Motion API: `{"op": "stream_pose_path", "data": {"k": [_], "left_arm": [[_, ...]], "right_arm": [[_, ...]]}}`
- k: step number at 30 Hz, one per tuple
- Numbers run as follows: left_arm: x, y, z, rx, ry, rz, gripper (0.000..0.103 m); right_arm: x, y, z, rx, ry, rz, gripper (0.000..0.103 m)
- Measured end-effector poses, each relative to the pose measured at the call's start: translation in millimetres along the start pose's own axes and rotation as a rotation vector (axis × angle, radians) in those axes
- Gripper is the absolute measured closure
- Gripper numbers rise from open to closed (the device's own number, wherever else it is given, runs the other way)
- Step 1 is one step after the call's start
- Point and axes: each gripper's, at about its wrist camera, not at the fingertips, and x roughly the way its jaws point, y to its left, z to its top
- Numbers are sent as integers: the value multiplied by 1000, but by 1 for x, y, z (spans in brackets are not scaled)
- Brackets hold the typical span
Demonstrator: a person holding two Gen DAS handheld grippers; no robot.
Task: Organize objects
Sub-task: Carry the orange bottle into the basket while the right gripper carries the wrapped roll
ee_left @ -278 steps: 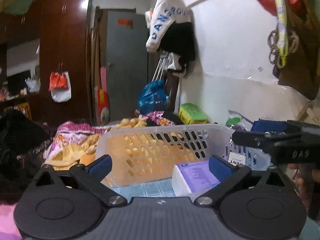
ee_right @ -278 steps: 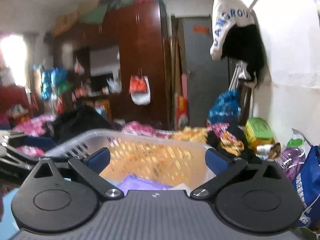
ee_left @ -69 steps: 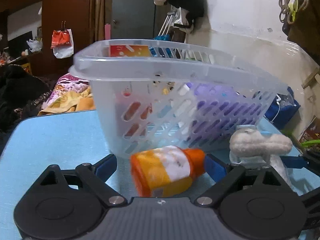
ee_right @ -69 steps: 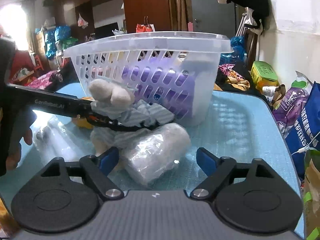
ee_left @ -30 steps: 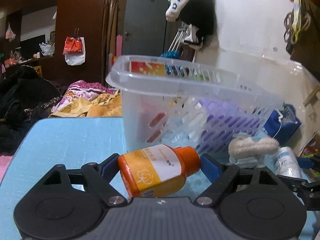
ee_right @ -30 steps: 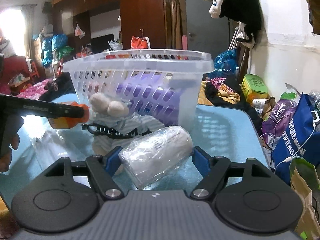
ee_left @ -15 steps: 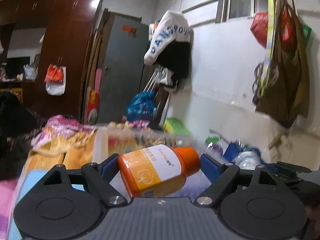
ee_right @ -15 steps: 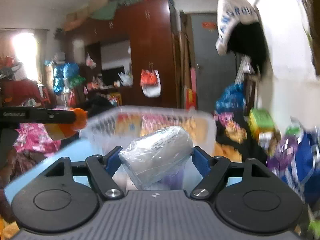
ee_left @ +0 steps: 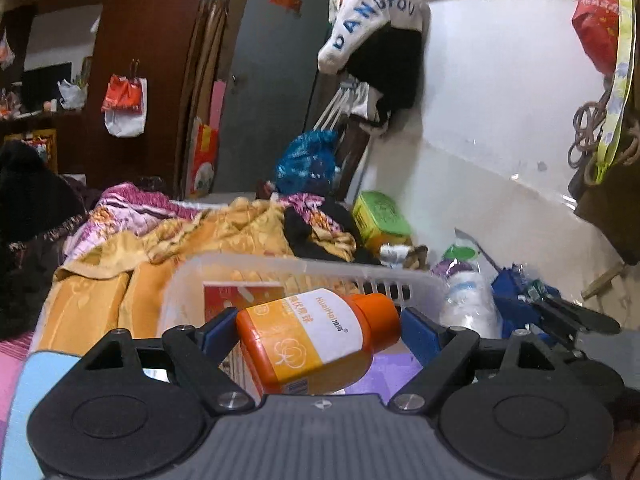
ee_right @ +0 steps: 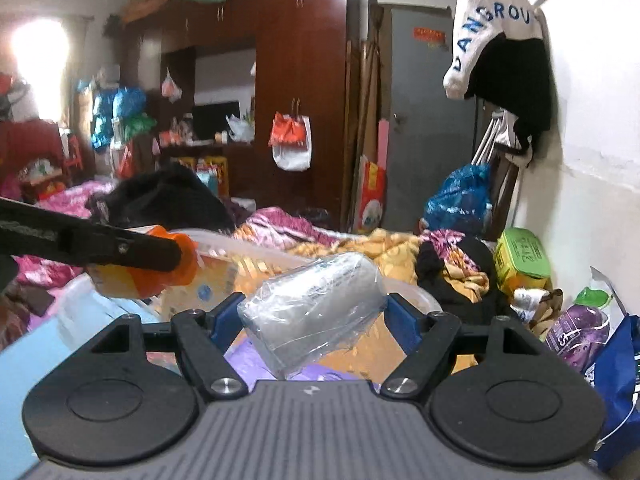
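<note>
Each gripper, the left gripper (ee_left: 318, 330) and the right gripper (ee_right: 310, 318), had a grey ribbed body, two round black discs, black linkage arms with silver screws, and blue pads on its fingers (ee_left: 420, 330).

The glossy orange plastic bottle (ee_left: 316, 340) carries a smooth white paper-like label. The crinkly clear-film-wrapped roll (ee_right: 312, 308) shines. The translucent white plastic basket (ee_left: 280, 264) looks smooth. Matt black plastic gripper fingers (ee_left: 436, 334) have blue, possibly rubbery, pads.
</note>
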Motion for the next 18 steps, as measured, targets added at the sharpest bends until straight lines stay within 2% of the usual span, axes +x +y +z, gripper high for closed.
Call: {"op": "stream_pose_path", "data": {"k": [4, 5, 6, 7, 9, 11, 14, 16, 18], "left_arm": [[-5, 7, -8, -12, -21, -42, 14], [-7, 8, -10, -9, -32, -41, 10], [-9, 7, -10, 5, -45, -32, 4], [-12, 6, -11, 24, -64, -20, 0], [-23, 2, -14, 56, -106, -1, 0], [-32, -1, -14, 76, -120, -3, 0], [-50, -6, -22, 109, -155, 35, 0], [-67, -6, -33, 115, -181, 13, 0], [-88, -1, -51, 107, -200, -50, 0]], "right_arm": [[-5, 0, -4, 32, 24, 14, 23], [-8, 0, -5, 40, 15, 0, 17], [-12, 0, -5, 44, -9, -7, 5], [-17, -1, -6, 48, -38, -13, 0], [-26, -2, -6, 55, -72, -12, 0], [-28, -5, -5, 68, -55, -2, 0], [-42, -6, -10, 86, -48, -9, 0], [-56, -8, -19, 88, -78, 32, 0], [-75, -10, -34, 91, -97, 61, 0]]}}
